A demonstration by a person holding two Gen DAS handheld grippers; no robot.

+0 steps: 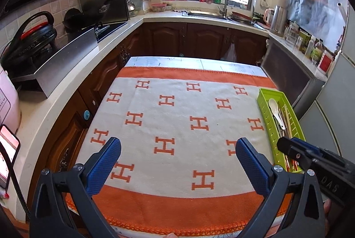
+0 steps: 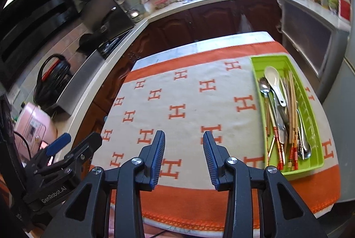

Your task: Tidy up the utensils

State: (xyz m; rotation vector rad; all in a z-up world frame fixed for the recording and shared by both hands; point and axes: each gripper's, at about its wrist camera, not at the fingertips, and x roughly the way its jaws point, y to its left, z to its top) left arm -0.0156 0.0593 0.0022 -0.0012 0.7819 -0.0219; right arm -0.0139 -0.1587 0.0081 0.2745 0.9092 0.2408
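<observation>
A lime-green tray (image 2: 255, 65) lies along the right side of the table. It holds a white spoon (image 2: 274, 80), a metal spoon (image 2: 264, 86), chopsticks (image 2: 292, 105) and other cutlery. In the left wrist view the same tray (image 1: 263, 105) shows at the right, with the white spoon (image 1: 275, 109) in it. My left gripper (image 1: 178, 145) hangs above the cloth near the table's front, jaws wide open and empty. My right gripper (image 2: 184, 138) hovers over the cloth left of the tray, jaws partly open with nothing between them. Its tip (image 1: 288, 147) shows in front of the tray's near end.
An orange and white cloth with H marks (image 1: 177, 118) covers the table. Counters wrap around the left, back and right: a stove with a pot (image 1: 28, 38), a sink with a tap (image 1: 221, 0), a kettle (image 1: 277, 18), jars. A phone (image 1: 6, 156) stands at the left edge.
</observation>
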